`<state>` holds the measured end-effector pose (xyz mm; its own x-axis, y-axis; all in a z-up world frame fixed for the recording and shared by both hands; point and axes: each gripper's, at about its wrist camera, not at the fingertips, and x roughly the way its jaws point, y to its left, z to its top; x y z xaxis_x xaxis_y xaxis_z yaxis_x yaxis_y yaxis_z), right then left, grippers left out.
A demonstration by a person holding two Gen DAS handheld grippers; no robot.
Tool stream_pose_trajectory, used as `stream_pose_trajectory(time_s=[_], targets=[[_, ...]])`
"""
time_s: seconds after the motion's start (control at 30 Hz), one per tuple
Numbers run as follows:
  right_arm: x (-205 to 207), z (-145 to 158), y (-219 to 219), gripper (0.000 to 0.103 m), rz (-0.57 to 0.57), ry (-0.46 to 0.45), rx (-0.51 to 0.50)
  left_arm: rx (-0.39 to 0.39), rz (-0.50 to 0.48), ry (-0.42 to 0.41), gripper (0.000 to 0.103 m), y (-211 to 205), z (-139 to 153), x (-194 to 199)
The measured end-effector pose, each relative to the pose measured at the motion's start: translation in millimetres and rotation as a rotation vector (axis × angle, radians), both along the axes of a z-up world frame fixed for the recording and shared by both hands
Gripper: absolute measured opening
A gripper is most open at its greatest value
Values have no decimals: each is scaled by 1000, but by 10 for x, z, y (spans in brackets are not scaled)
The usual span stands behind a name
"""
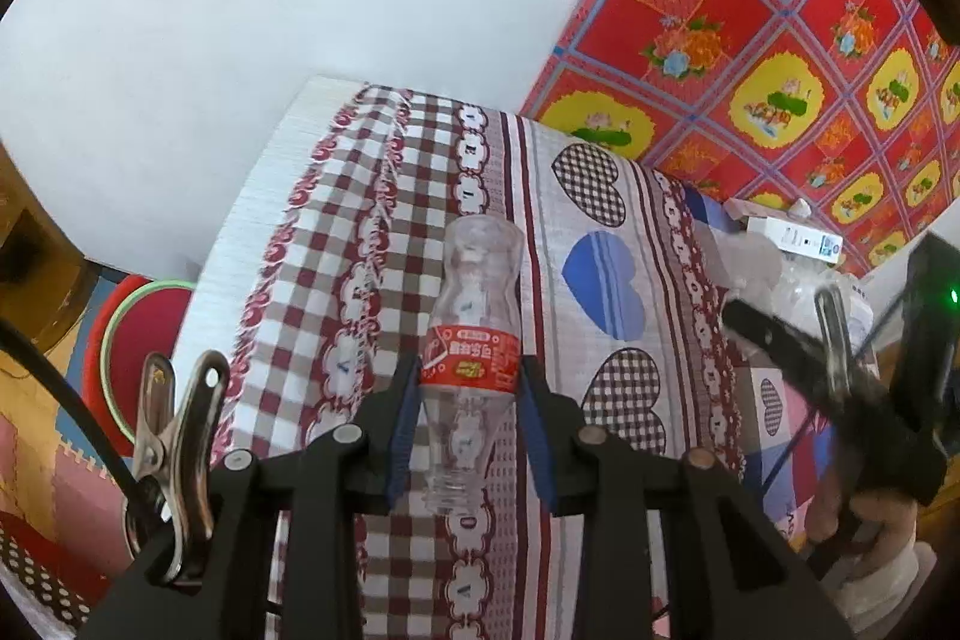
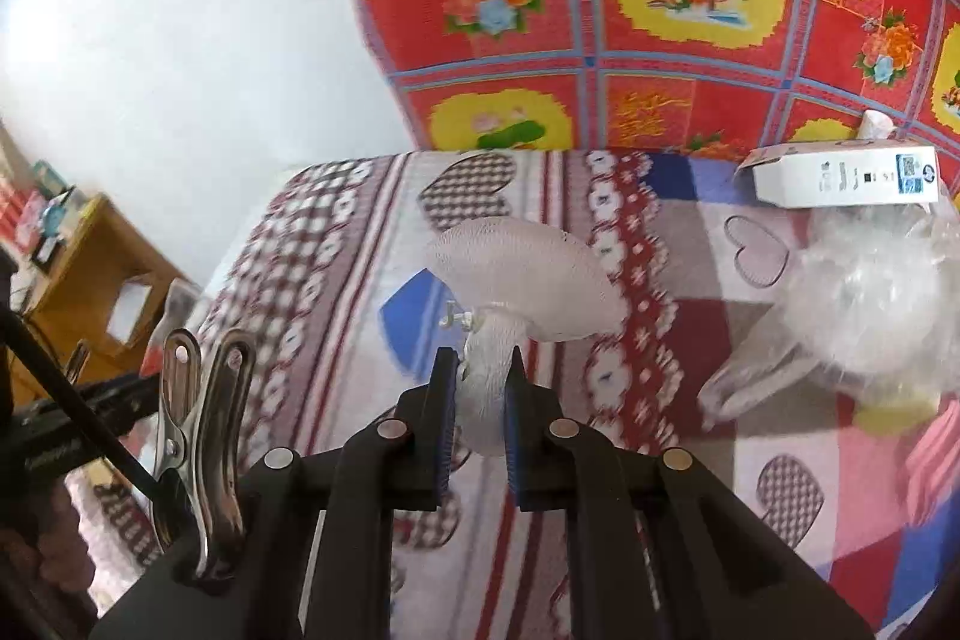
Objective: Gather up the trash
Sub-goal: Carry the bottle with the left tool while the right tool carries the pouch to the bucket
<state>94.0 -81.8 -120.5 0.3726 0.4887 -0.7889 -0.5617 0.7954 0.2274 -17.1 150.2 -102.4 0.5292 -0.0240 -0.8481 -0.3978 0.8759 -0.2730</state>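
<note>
Above the bed (image 1: 336, 244), a clear plastic bottle (image 1: 471, 364) is clamped in the left gripper (image 1: 468, 400), a white foam fruit net (image 2: 516, 280) pinched in the right gripper (image 2: 480, 400); carry-off step, a bin is needed next, none in view.

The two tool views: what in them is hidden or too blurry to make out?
- Bottle cap end, left view: behind the left tool.
- White box print, right view: too small to read.
- Clear plastic heap, right view: blurred, contents unclear.
- Foam net lower end, right view: hidden between the right tool pads.
</note>
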Motion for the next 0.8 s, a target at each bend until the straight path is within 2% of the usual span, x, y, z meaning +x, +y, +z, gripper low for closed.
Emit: stream_pose_trajectory(time_s=[0.5, 0.8], targets=[[-592, 108, -17, 15, 201, 16, 63, 74, 123, -4, 33, -272, 339, -596], [-908, 230, 257, 15, 328, 4, 81, 100, 225, 3, 33, -151, 399, -961]])
